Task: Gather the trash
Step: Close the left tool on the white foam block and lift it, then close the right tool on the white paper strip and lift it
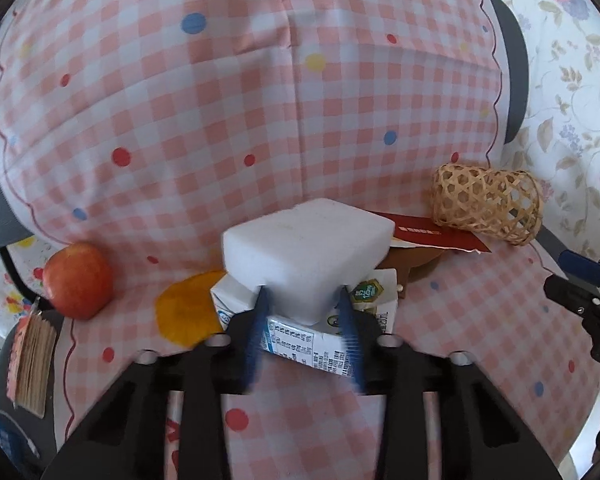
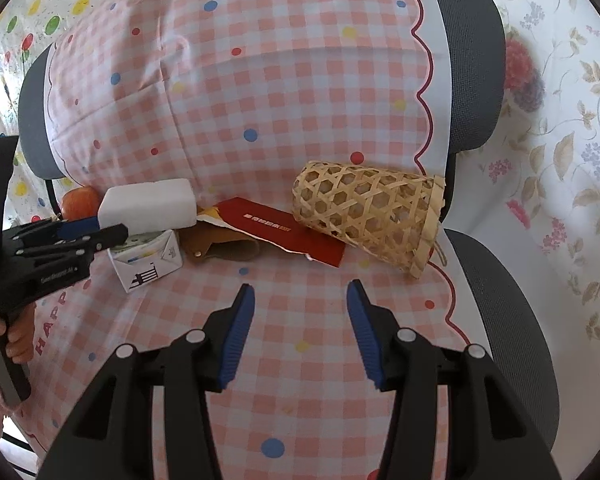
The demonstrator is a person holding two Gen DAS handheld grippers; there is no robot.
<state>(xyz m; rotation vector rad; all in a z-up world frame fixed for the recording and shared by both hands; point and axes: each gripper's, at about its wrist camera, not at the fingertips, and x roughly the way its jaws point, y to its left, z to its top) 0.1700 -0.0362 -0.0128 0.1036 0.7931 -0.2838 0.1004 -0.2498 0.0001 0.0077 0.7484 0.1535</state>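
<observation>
My left gripper (image 1: 303,295) is shut on a white foam block (image 1: 306,250) and holds it above a white milk carton (image 1: 312,344) that lies on the checked cloth. In the right wrist view the block (image 2: 148,204) sits over the carton (image 2: 146,260), with the left gripper (image 2: 100,232) at its left end. My right gripper (image 2: 300,292) is open and empty, over bare cloth in front of a red envelope (image 2: 288,236) and a woven bamboo basket (image 2: 368,216) lying on its side.
A red apple (image 1: 78,280), an orange peel (image 1: 188,308) and a small notepad (image 1: 30,364) lie to the left. A brown leather piece (image 2: 220,246) lies under the envelope. Everything rests on a cloth-covered office chair (image 2: 472,80).
</observation>
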